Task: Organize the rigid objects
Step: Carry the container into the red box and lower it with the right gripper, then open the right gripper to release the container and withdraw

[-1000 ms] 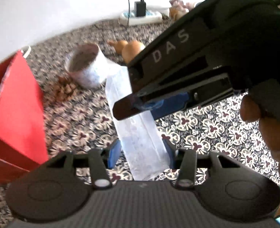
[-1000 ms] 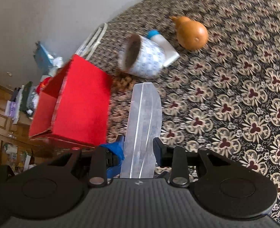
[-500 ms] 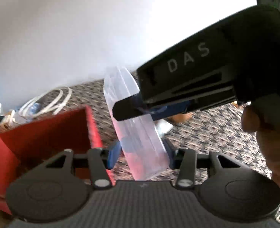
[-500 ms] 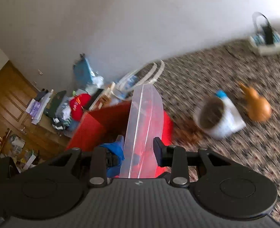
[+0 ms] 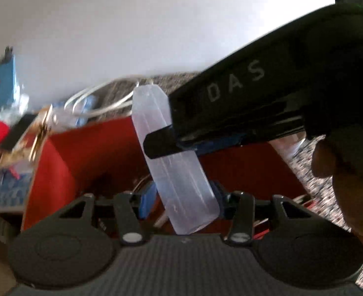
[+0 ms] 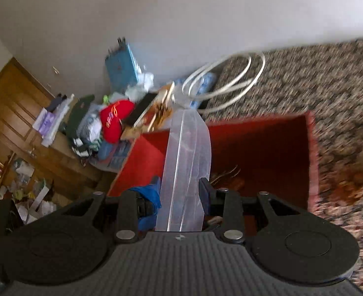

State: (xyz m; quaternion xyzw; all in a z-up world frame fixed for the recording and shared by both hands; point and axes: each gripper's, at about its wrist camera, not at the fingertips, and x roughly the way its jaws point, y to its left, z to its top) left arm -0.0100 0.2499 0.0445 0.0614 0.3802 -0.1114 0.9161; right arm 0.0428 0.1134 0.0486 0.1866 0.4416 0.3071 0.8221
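I am gripping a long translucent plastic case (image 5: 181, 162) with both tools. My left gripper (image 5: 184, 198) is closing its blue pads on the near end, and my right gripper (image 6: 180, 192) is clamping the same case (image 6: 186, 162) further along. The case is hanging above the open red rectangular box (image 6: 262, 148), which is sitting on the dark floral-patterned carpet (image 6: 329, 79). A coiled white cable (image 6: 230, 79) is lying just behind the box.

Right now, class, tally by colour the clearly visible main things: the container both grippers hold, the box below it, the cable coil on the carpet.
Clear: 1, plastic container
Red: 1, open box
White: 1, cable coil
Total: 3
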